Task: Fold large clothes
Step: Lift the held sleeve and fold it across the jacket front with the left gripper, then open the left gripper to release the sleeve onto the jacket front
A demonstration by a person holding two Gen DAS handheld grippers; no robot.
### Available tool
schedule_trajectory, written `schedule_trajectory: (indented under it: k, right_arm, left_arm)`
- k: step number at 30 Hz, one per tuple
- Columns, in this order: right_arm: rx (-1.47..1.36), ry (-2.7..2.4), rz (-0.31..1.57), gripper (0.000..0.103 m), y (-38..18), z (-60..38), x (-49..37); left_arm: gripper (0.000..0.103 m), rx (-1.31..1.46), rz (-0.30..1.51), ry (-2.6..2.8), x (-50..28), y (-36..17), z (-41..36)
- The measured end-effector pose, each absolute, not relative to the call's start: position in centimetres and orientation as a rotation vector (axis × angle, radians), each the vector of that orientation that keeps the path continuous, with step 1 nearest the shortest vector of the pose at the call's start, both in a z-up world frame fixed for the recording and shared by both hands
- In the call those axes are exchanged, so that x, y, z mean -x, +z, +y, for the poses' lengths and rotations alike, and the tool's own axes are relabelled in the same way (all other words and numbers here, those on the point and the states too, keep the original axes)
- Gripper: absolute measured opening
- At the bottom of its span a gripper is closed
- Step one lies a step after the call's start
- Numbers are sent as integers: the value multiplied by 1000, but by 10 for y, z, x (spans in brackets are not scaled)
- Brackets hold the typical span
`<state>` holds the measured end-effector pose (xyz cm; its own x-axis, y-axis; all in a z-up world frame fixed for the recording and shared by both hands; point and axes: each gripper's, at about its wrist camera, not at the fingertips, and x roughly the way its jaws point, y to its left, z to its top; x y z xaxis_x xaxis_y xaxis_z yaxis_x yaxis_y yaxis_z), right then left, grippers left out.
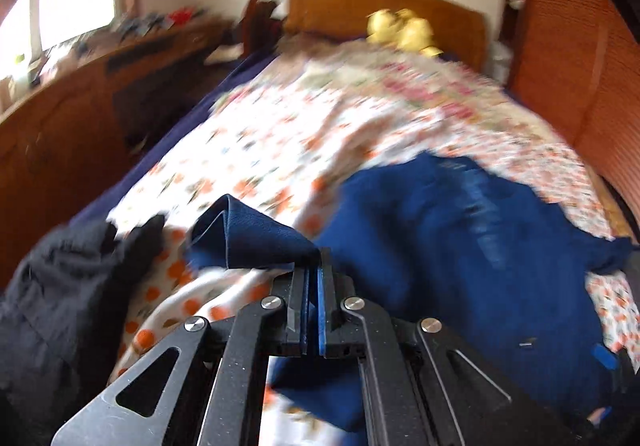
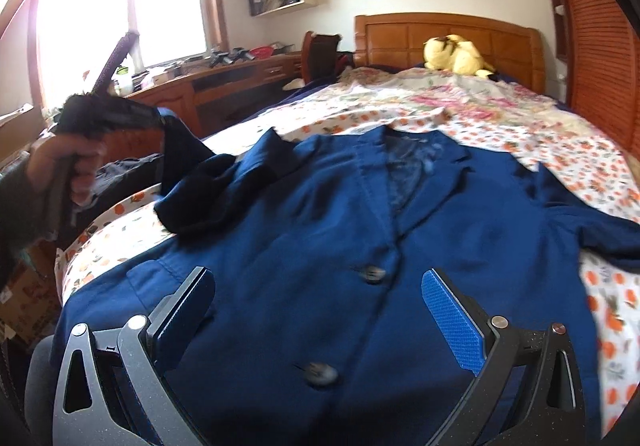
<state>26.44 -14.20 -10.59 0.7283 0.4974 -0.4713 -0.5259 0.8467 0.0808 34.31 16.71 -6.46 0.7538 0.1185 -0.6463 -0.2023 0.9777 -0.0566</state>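
A navy blue blazer (image 2: 340, 230) lies front up on the floral bedspread (image 2: 500, 134), with two buttons down its middle. My left gripper (image 1: 312, 274) is shut on the blazer's left sleeve cuff (image 1: 248, 242) and holds it lifted above the bed. In the right wrist view that gripper (image 2: 160, 118) shows at the far left, with the sleeve (image 2: 200, 182) hanging from it. My right gripper (image 2: 320, 286) is open and empty, hovering just above the blazer's lower front near the buttons. The blazer's body also shows in the left wrist view (image 1: 460, 238).
A black garment (image 1: 60, 286) lies at the bed's left edge. A yellow plush toy (image 2: 456, 54) sits by the wooden headboard (image 2: 440, 34). A cluttered wooden desk (image 2: 224, 82) runs along the left under the window. Louvred wooden doors (image 2: 592, 66) stand on the right.
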Motion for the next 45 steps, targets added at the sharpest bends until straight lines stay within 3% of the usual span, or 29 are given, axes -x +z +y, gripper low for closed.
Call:
schedule_trajectory:
  k: [6,14,40,42,45]
  right_arm:
    - [44,467,475,103,-96,-184,-248]
    - [4,373,465,103,-83,-225,-228]
    - [44,322,505,103,-70,-207,-224]
    - [50,336,506,103,-68,-199,-224]
    - [61,359,507,103,-66,-186,-227]
  left_arm:
    - [3,62,607,-19,-328,-17,78]
    - [4,37,579,-218,-293,-1,8]
    - [4,-39,705,-227,-204,-92,-8]
    - [6,-23,712,-203,-196,-94,-2]
    - [26,13,697,-198,-181,-93,8]
